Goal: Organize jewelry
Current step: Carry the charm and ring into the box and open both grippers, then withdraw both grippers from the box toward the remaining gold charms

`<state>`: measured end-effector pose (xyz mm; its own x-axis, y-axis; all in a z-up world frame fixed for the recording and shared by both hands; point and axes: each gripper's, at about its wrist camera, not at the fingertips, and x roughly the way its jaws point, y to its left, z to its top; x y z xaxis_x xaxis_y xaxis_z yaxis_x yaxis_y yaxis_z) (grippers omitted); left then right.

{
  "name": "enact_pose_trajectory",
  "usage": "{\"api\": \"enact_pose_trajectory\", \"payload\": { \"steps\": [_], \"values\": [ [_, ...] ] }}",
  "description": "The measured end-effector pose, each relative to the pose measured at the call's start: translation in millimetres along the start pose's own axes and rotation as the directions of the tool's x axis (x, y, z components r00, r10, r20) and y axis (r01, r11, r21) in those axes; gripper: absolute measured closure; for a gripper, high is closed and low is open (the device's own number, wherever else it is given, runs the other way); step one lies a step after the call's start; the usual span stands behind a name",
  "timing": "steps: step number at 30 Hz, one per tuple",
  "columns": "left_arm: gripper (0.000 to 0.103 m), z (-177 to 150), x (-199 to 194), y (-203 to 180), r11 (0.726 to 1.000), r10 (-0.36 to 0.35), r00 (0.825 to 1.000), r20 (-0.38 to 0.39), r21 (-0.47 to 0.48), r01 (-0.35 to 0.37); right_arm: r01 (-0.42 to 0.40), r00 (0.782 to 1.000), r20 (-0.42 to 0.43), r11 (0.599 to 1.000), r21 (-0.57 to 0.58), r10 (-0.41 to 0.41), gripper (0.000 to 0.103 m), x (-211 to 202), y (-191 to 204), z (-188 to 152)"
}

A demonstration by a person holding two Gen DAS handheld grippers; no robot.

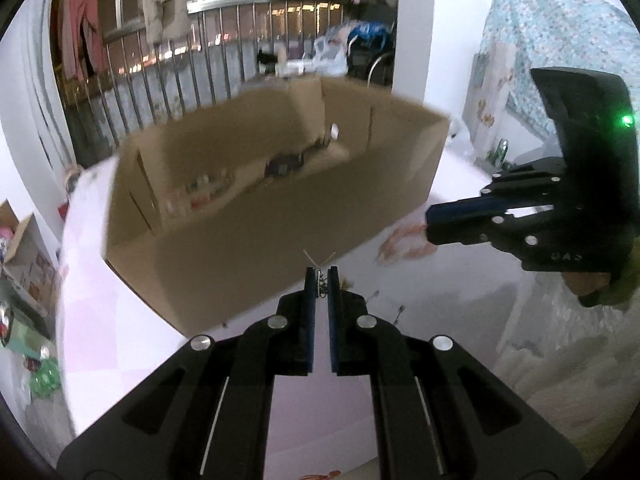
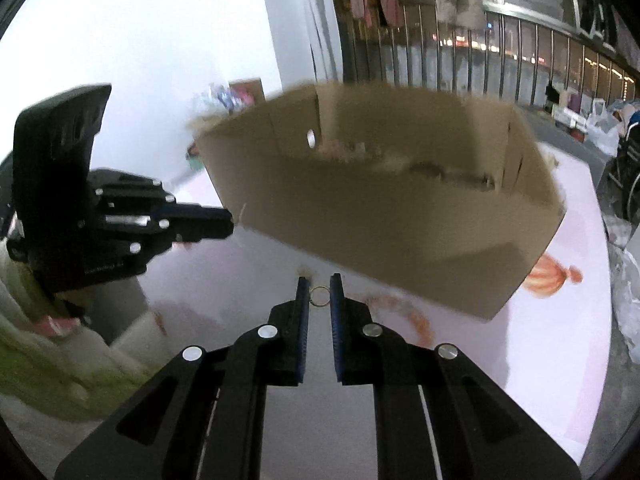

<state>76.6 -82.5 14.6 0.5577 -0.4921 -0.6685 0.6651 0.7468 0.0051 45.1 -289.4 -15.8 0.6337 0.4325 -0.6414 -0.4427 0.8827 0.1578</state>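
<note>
Left gripper (image 1: 321, 276) jaws: nearly pressed together, pinching a small dark earring (image 1: 321, 283) with thin pale wires splayed above it.
Right gripper (image 2: 319, 285) jaws: narrowly parted, a thin gold ring (image 2: 319, 295) caught between the tips.
Cardboard box (image 1: 256, 216): open-topped, on the white tabletop (image 1: 440, 280), just beyond both sets of jaws; blurred small items lie inside.
Loose pieces (image 1: 400, 312): on the tabletop near the box's front wall.
Orange print (image 2: 550, 278): on the tabletop beside the box's corner.
</note>
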Motion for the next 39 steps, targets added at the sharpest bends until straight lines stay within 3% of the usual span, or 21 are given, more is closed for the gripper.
{"api": "enact_pose_trajectory", "payload": {
  "steps": [5, 9, 14, 18, 24, 26, 29, 35, 39],
  "values": [
    [0.098, 33, -30, 1, 1.000, -0.010, 0.994, 0.113, 0.023, 0.008, -0.020, 0.992, 0.125, 1.000, -0.007, 0.021, 0.092, -27, -4, 38],
    [0.098, 56, -24, 12, 1.000, 0.007, 0.991, 0.135, 0.027, -0.010, -0.025, 0.987, 0.161, 0.999, 0.034, 0.019, 0.092, -21, -19, 66],
    [0.098, 82, 16, 38, 0.998, 0.050, 0.996, 0.070, -0.033, -0.048, 0.016, 0.998, 0.058, 0.996, 0.090, -0.021, 0.092, 17, -46, 85],
    [0.098, 92, 53, 64, 0.990, 0.083, 0.995, -0.047, -0.107, -0.088, 0.062, 0.997, -0.061, 0.981, 0.184, -0.052, 0.092, 52, -67, 93],
    [0.098, 89, 97, 87, 0.982, 0.111, 0.979, -0.173, -0.135, -0.135, 0.064, 0.994, -0.103, 0.964, 0.256, -0.038, 0.092, 75, -86, 94],
    [0.097, 86, 101, 92, 0.980, 0.099, 0.977, -0.189, -0.151, -0.129, 0.070, 0.994, -0.095, 0.964, 0.257, -0.047, 0.092, 77, -87, 95],
    [0.078, 86, 97, 96, 0.974, 0.098, 0.980, -0.171, -0.183, -0.129, 0.074, 0.995, -0.085, 0.962, 0.264, -0.053, 0.091, 78, -90, 98],
    [0.077, 85, 89, 101, 0.968, 0.111, 0.982, -0.154, -0.207, -0.142, 0.069, 0.997, -0.035, 0.956, 0.285, -0.062, 0.090, 66, -96, 99],
    [0.077, 83, 78, 105, 0.963, 0.111, 0.986, -0.120, -0.233, -0.137, 0.072, 0.997, 0.003, 0.958, 0.279, -0.076, 0.079, 51, -96, 96]
  ]
}}
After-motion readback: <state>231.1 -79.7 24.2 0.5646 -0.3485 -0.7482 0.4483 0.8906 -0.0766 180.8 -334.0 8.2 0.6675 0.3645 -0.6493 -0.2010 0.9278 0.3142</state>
